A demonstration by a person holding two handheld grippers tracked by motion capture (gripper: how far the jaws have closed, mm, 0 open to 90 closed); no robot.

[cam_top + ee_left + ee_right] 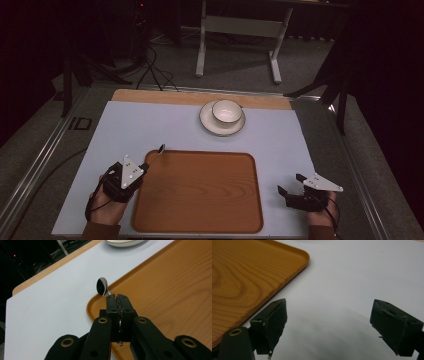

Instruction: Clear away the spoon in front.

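White tabletop [125, 130] carries a wooden tray [200, 195]. Left gripper [117, 298] jaws pinch a spoon [102, 286] handle above the tray's corner. Right gripper [328, 322] jaws stand spread, empty, beside the tray.

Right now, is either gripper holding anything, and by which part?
The left gripper is shut on a spoon, clamping its handle, bowl sticking out past the jaws over the tray corner. The right gripper is open, nothing between its jaws.
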